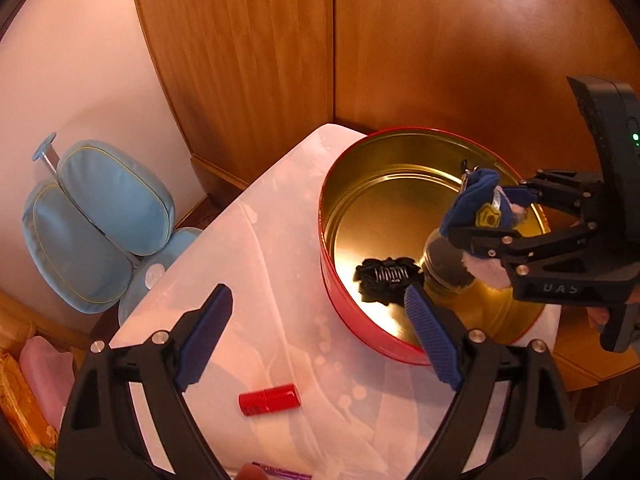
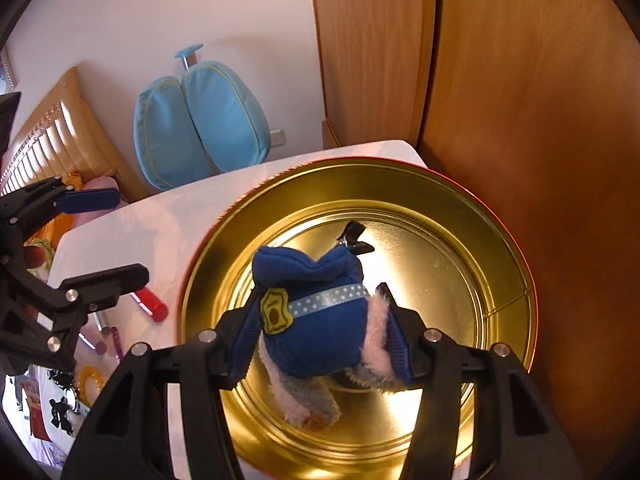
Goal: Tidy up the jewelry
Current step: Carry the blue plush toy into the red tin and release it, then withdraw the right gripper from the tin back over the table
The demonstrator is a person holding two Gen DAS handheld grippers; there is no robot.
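We are holding a small plush toy [image 2: 316, 320] over the open round tin [image 2: 480, 216], which is sitting on the white table [image 1: 248, 248] with its red outer wall [image 1: 352, 320] and gold inside showing. Our right gripper [image 2: 320, 344] is clamped on the toy, 1 blue pad on each side of its body, and the toy is hanging just above the tin's gold floor, not touching it as far as we can tell. The toy is wearing a blue cap with a yellow badge [image 2: 274, 314] and a dotted light-blue ribbon, and a small dark clip [image 2: 354, 236] is sticking out of the top of the cap, toward the tin's far wall. Inside the tin, near the wall closest to our left gripper [image 1: 316, 336], a black hair clip [image 1: 386, 280] with a metal comb is lying on the floor, and just beside it, under the toy, a round metal lid or jar [image 1: 444, 264] is resting; we cannot tell which. Our left gripper is standing wide apart and gripping nothing, hovering above the table just outside the tin's red wall. A red tube [image 1: 269, 399] is lying on the table near the tin, on the left gripper's side. Beyond the table a light-blue chair [image 1: 100, 224] is standing against the pale wall, beside a wooden wardrobe [image 1: 240, 60].
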